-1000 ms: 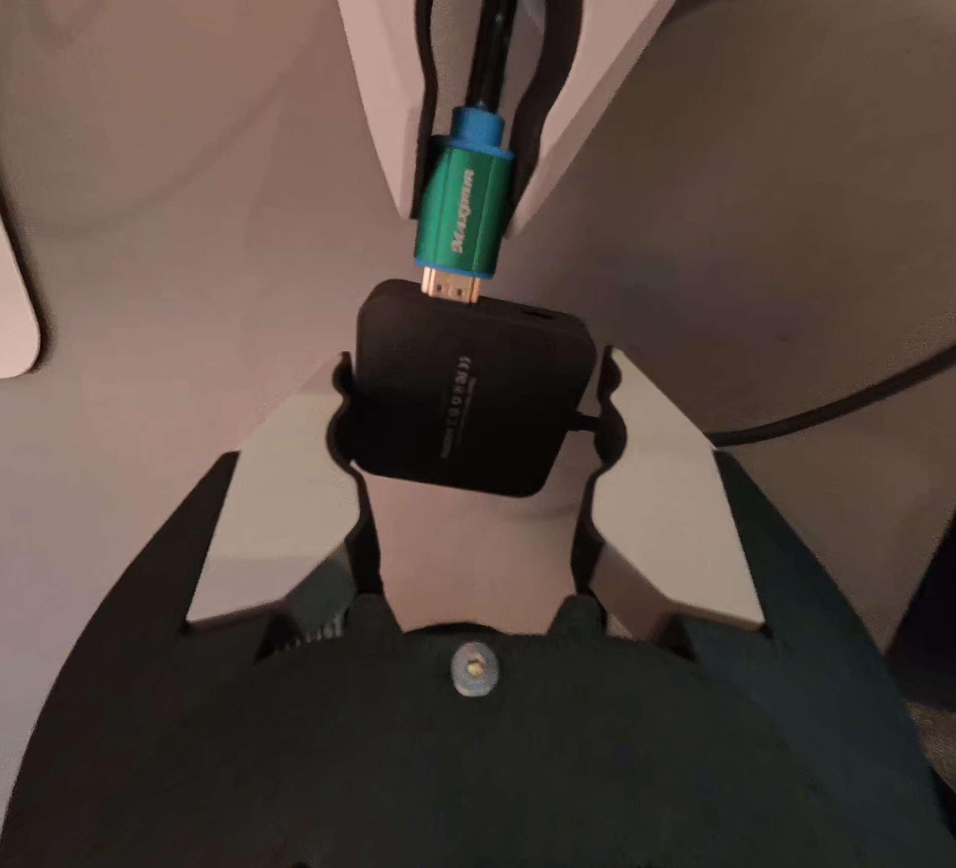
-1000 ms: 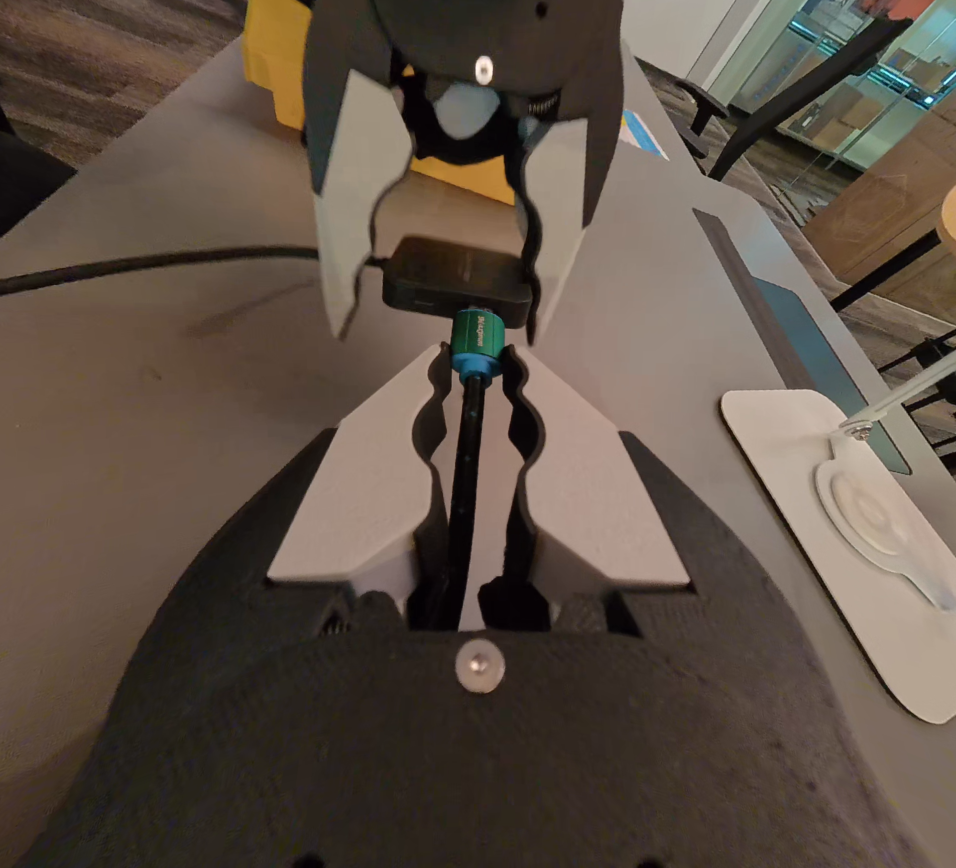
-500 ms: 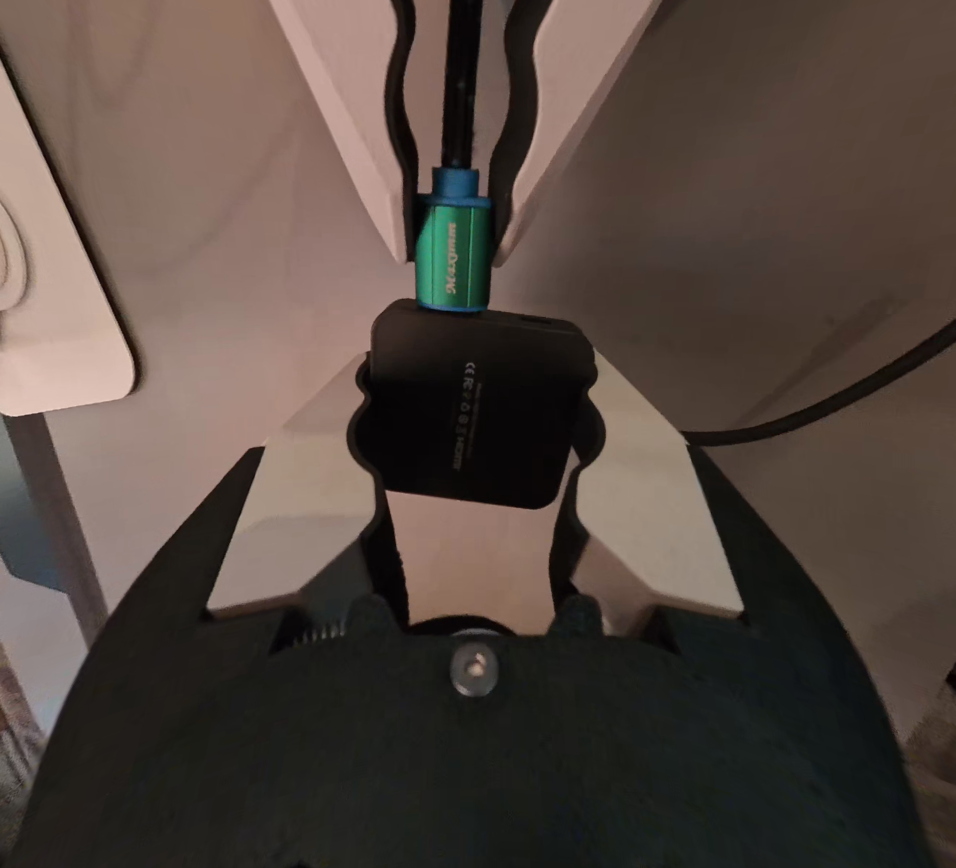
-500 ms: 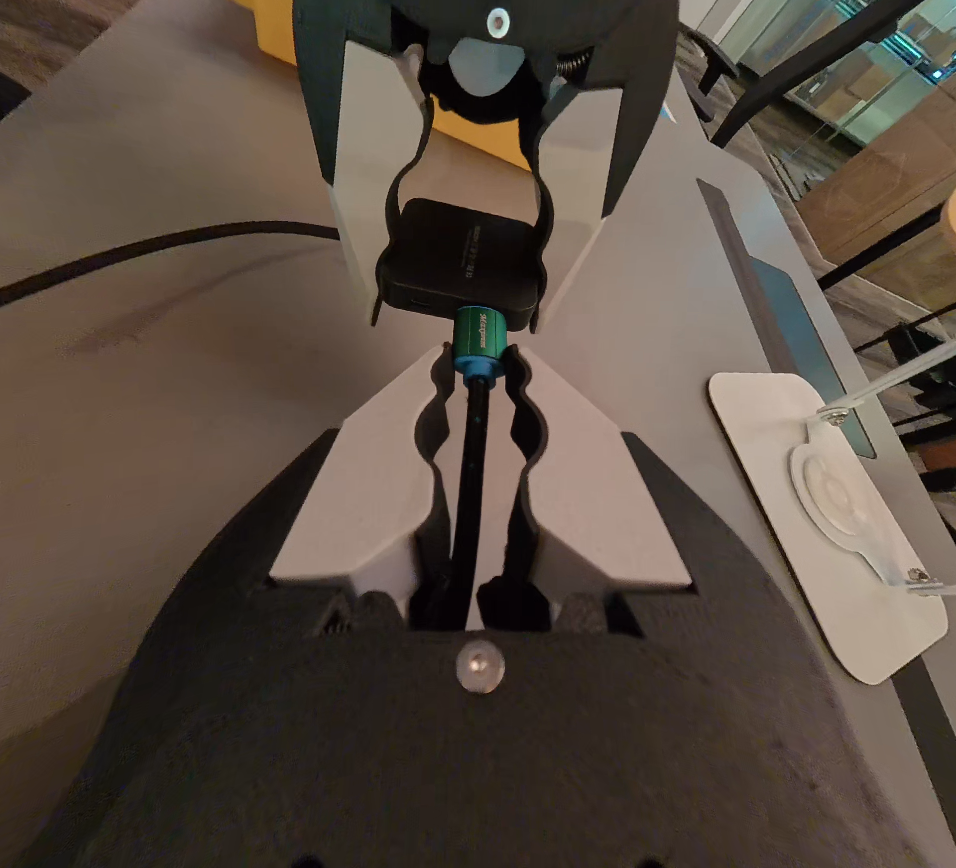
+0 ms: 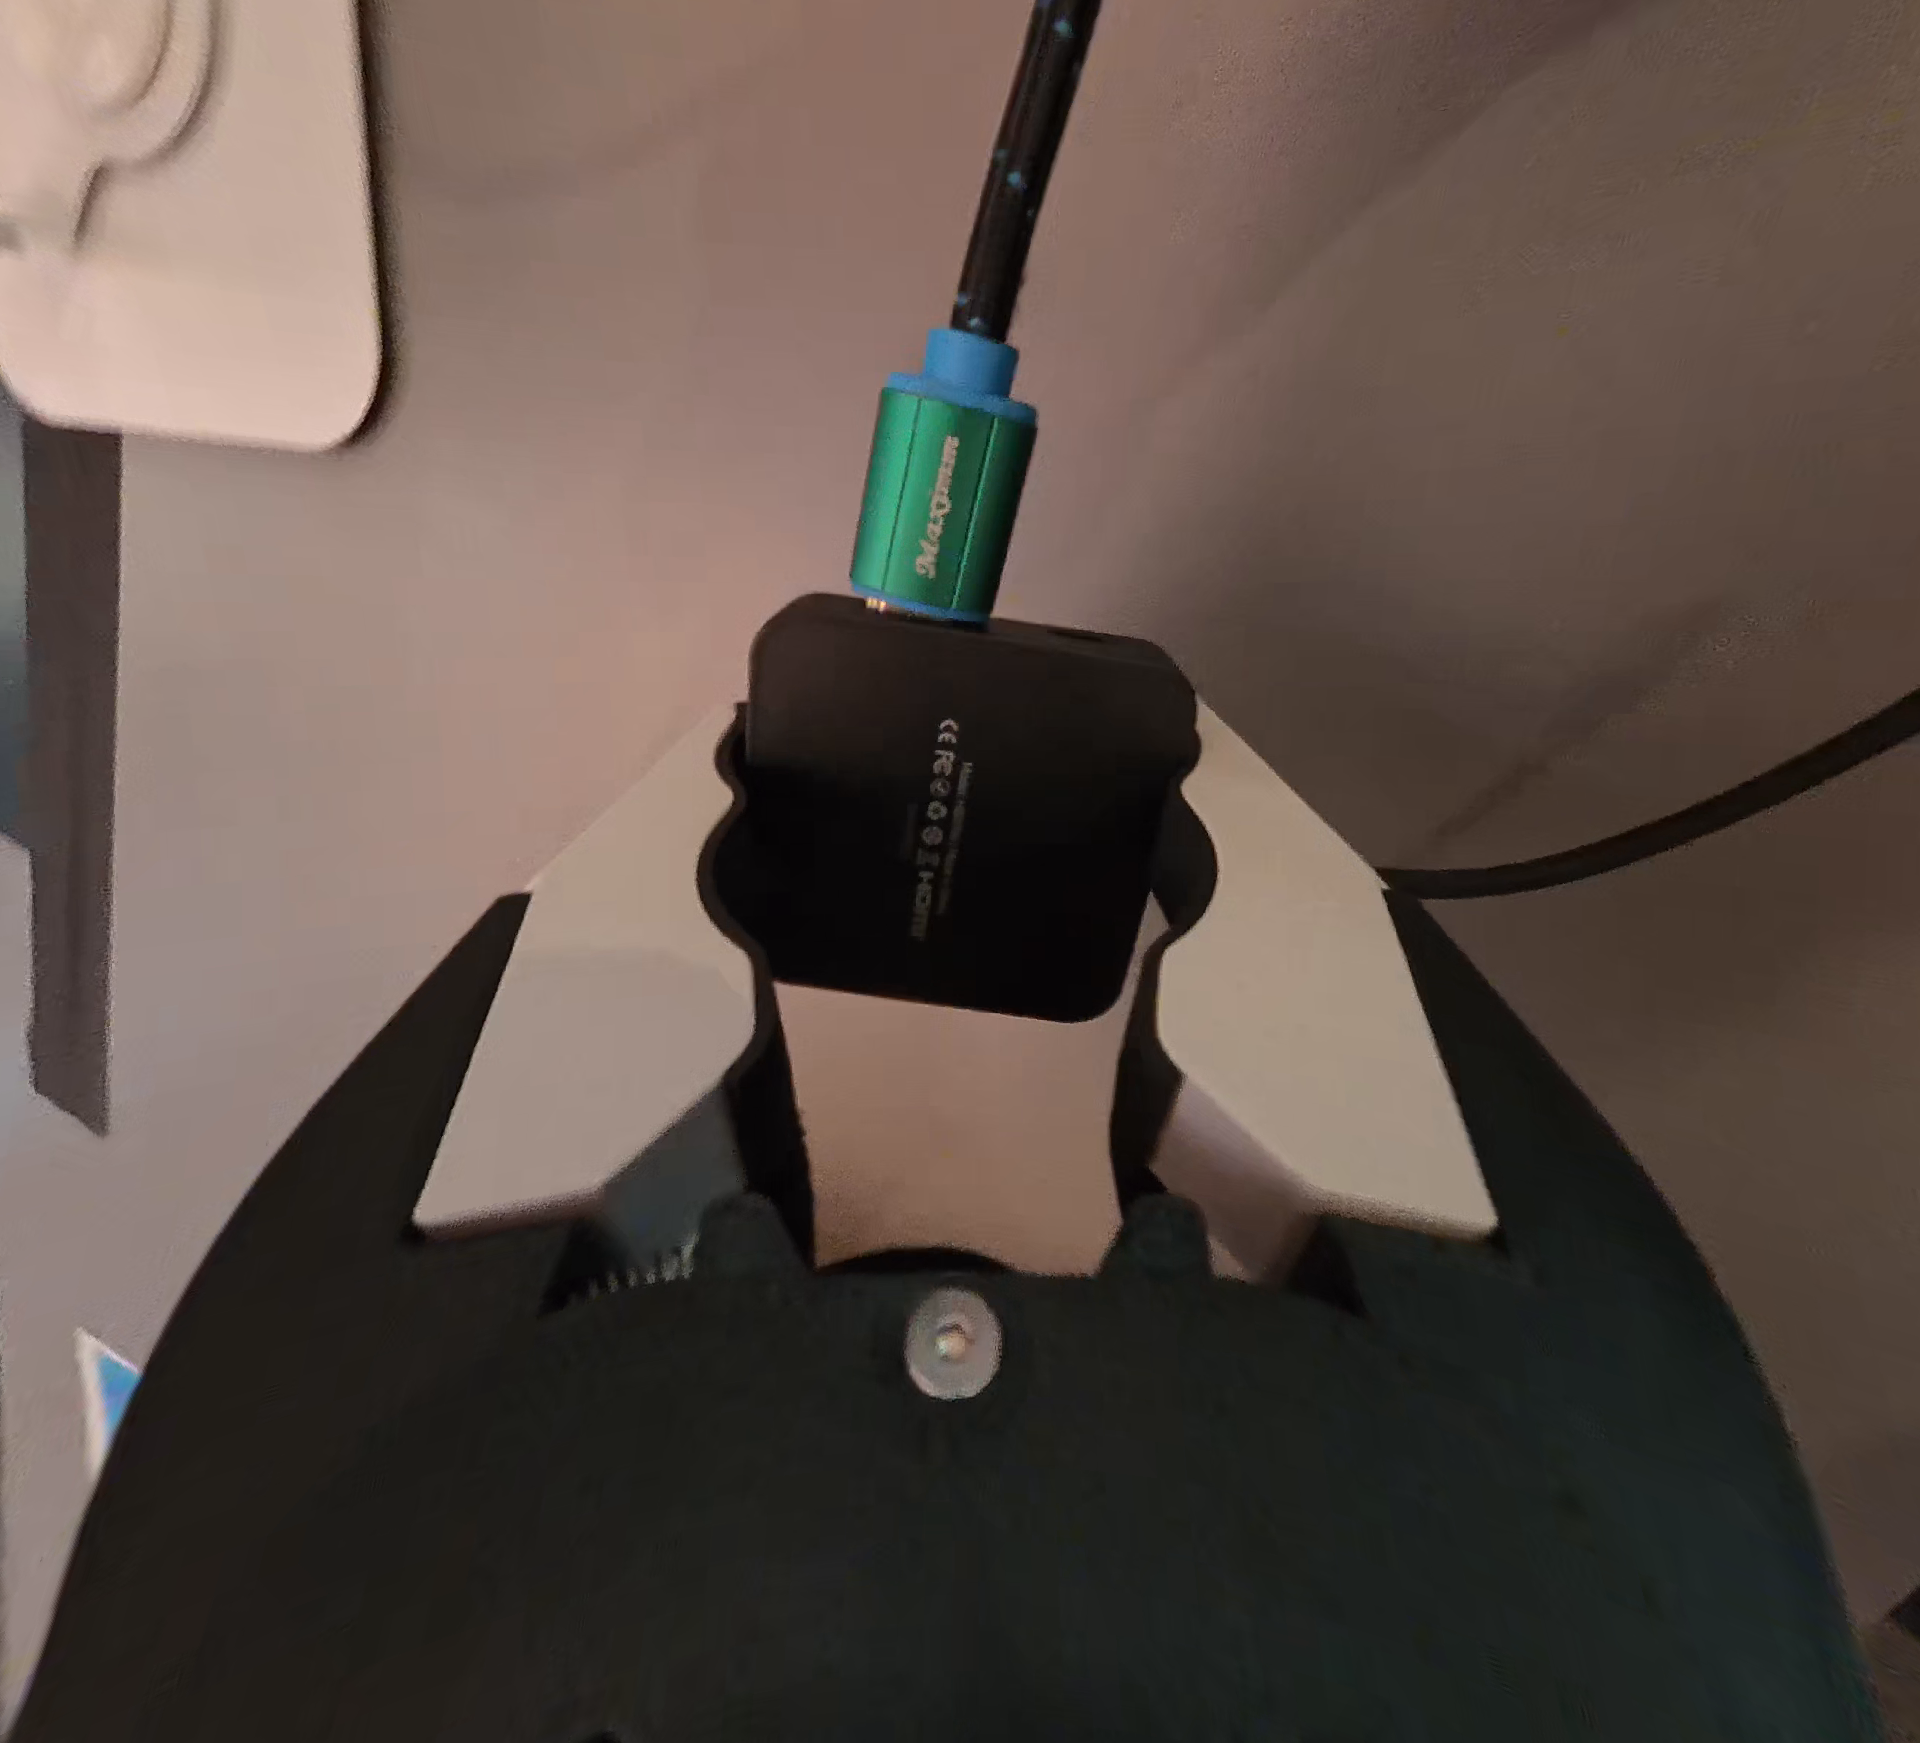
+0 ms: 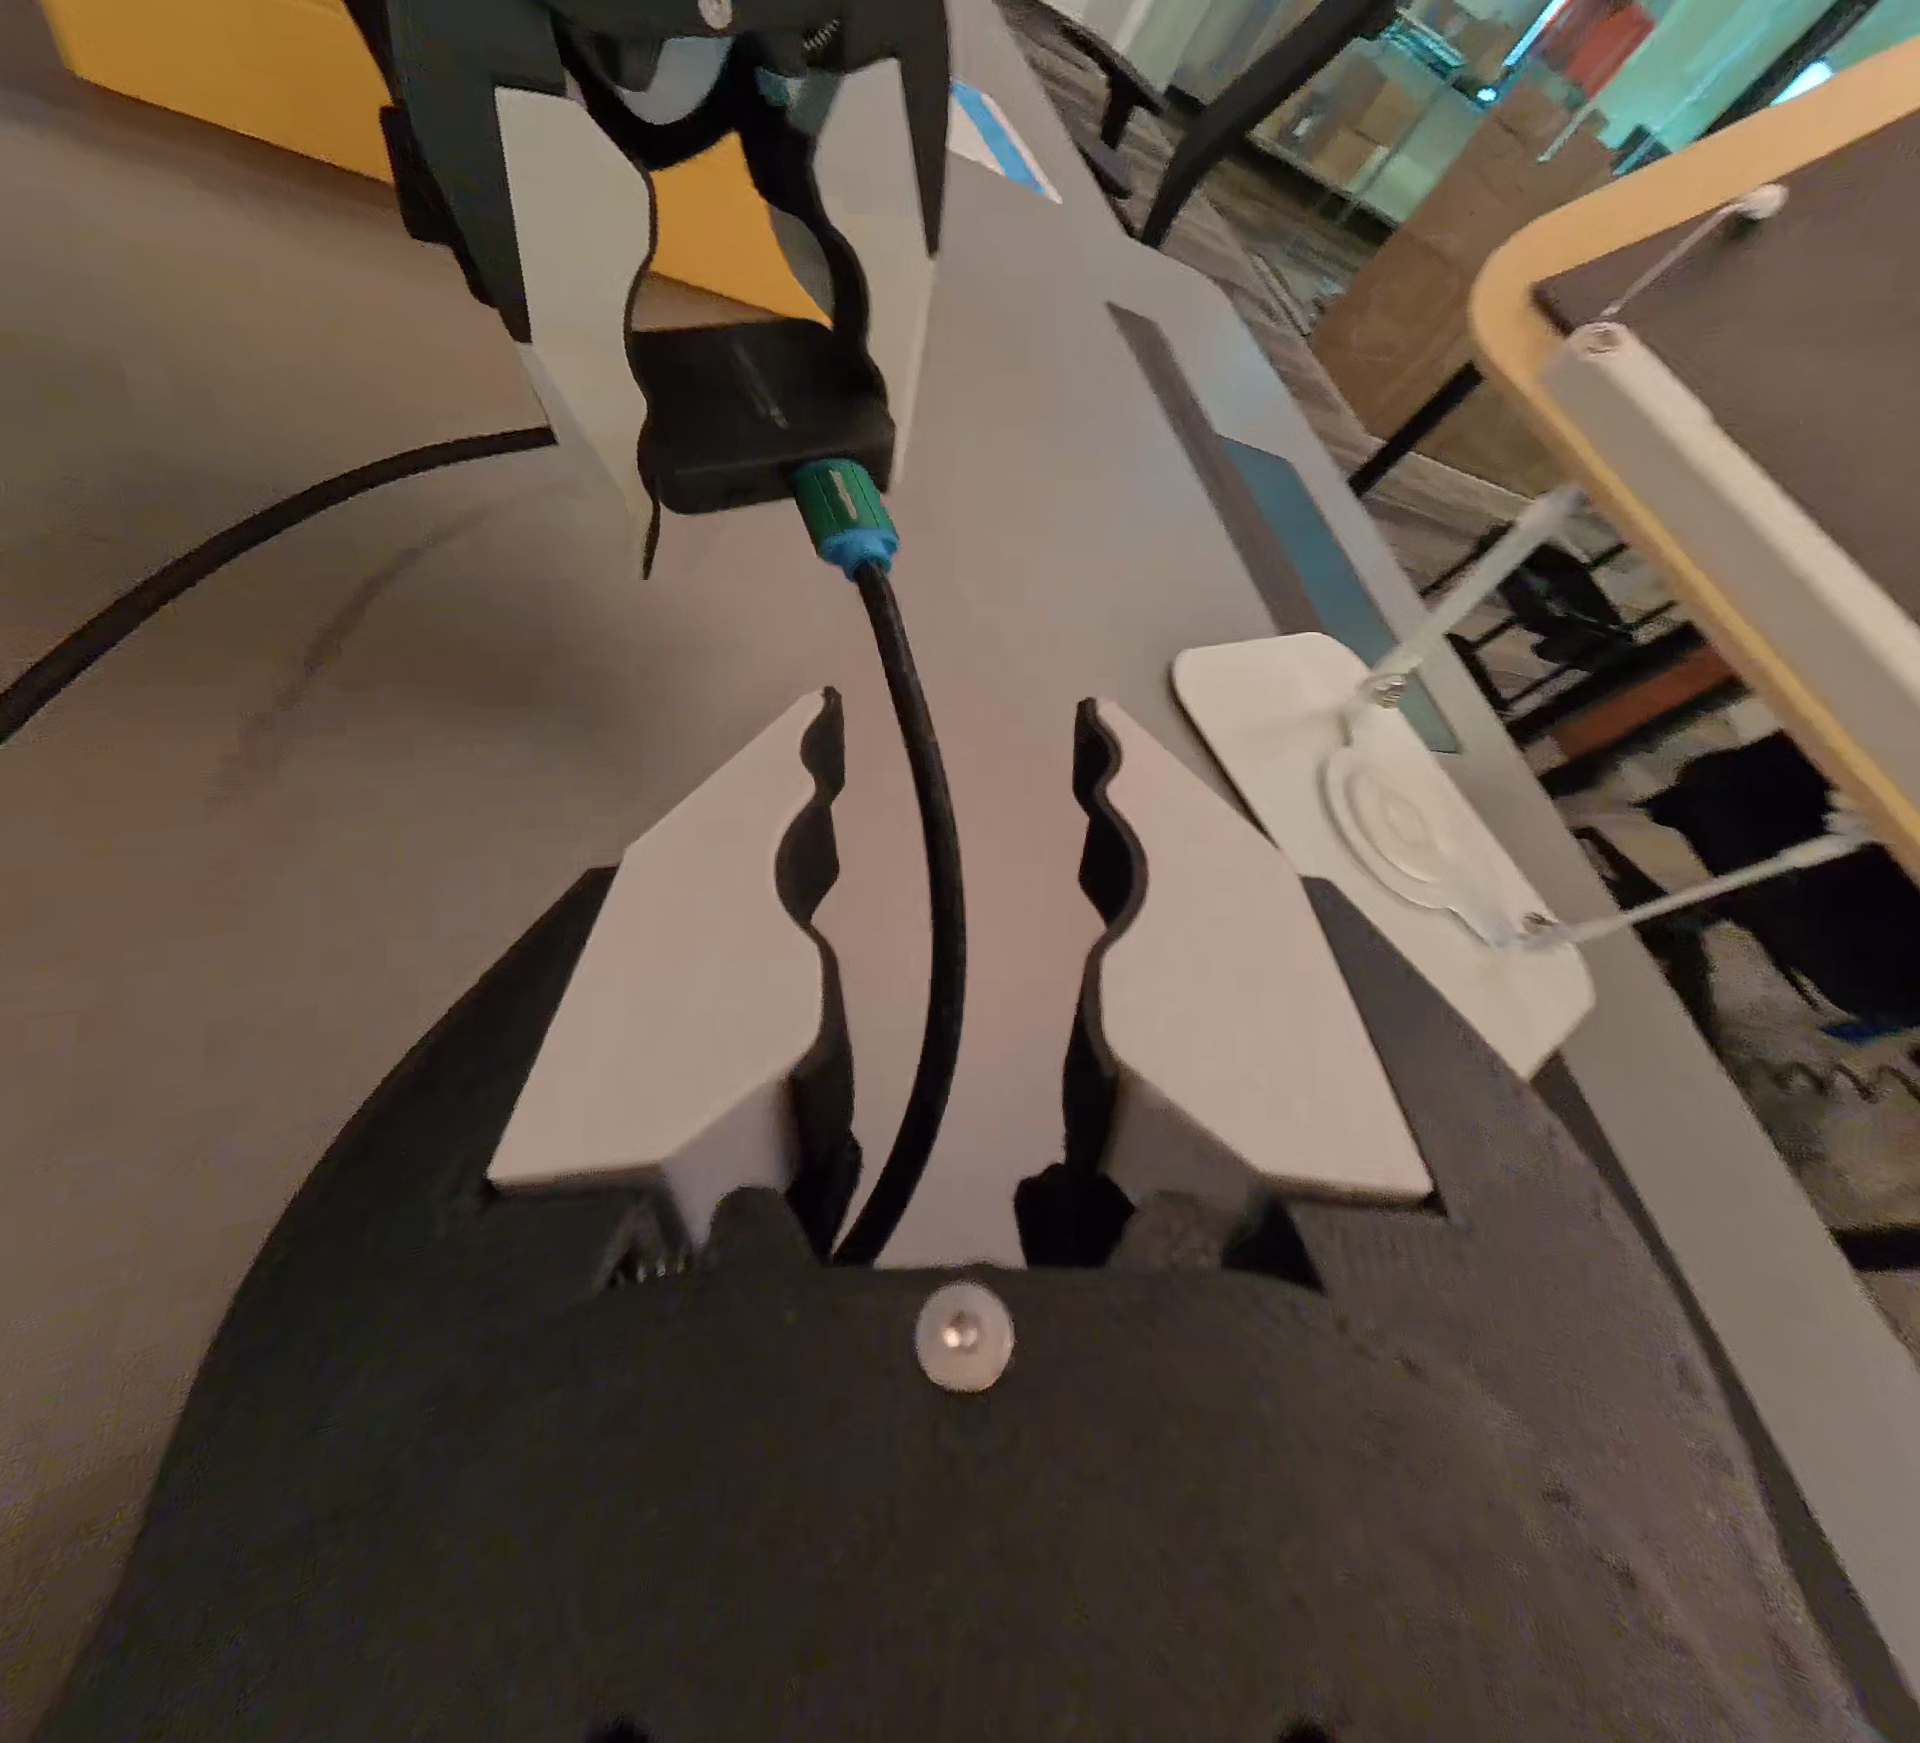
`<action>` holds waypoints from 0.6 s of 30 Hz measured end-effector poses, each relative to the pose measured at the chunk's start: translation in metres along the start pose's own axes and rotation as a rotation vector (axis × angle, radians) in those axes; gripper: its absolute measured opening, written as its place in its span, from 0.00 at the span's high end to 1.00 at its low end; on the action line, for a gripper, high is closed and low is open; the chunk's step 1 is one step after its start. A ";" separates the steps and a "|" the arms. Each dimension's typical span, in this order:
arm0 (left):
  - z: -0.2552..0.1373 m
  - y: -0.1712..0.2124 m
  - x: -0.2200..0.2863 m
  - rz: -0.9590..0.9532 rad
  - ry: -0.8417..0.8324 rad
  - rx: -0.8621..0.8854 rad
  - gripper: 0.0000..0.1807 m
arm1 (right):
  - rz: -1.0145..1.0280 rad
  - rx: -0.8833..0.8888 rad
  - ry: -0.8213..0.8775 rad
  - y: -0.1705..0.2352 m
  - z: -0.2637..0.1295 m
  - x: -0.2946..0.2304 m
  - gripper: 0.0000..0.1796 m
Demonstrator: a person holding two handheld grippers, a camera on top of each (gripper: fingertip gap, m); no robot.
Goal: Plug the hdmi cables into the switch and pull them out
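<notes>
My left gripper [image 5: 961,758] is shut on the black switch box [image 5: 956,820], holding it by its two sides just above the grey table [image 5: 520,654]. The green HDMI plug [image 5: 940,504] with a blue collar sits in the switch's far edge, and its black braided cable [image 5: 1029,145] runs away upward. In the right wrist view the left gripper [image 6: 764,457] holds the switch [image 6: 758,436] with the plug [image 6: 842,509] in it. My right gripper [image 6: 956,717] is open and drawn back; the cable [image 6: 930,841] passes loosely between its fingers.
A second black cable [image 5: 1662,820] leaves the switch to the right and crosses the table [image 6: 260,530]. A white plate with a clear holder [image 6: 1382,820] lies at the table's right edge. A yellow box [image 6: 208,52] stands behind the left gripper.
The plug went fully into the switch. My right gripper then opened, let go of the plug and pulled back, leaving the cable hanging from the switch.
</notes>
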State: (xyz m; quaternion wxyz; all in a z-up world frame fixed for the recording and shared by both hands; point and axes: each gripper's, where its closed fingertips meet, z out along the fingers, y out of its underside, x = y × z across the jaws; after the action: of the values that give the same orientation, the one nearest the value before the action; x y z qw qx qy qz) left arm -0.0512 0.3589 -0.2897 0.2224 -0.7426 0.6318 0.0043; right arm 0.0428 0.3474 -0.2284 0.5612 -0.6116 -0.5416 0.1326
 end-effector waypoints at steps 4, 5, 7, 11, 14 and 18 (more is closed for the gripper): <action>-0.007 0.011 -0.021 -0.177 -0.053 0.036 0.60 | 0.021 0.014 0.070 -0.005 -0.008 0.014 0.80; -0.007 0.013 -0.024 -0.208 -0.059 0.038 0.60 | 0.033 0.017 0.077 -0.005 -0.009 0.016 0.80; -0.005 0.023 -0.024 -0.262 -0.066 0.008 0.60 | 0.044 0.014 0.081 -0.005 -0.013 0.017 0.81; 0.008 0.041 -0.022 -0.337 -0.088 -0.061 0.60 | 0.034 0.040 0.108 -0.015 -0.021 0.021 0.82; 0.018 0.041 -0.008 -0.428 0.006 -0.053 0.59 | 0.050 0.030 0.124 -0.011 -0.025 0.026 0.82; 0.034 0.039 0.004 -0.434 0.056 -0.043 0.59 | 0.071 0.033 0.120 -0.009 -0.025 0.026 0.83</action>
State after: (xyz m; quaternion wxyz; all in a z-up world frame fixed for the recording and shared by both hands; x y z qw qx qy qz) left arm -0.0776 0.3623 -0.3339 0.1846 -0.8655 0.4629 -0.0511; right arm 0.0674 0.3529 -0.2014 0.5976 -0.6281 -0.4826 0.1244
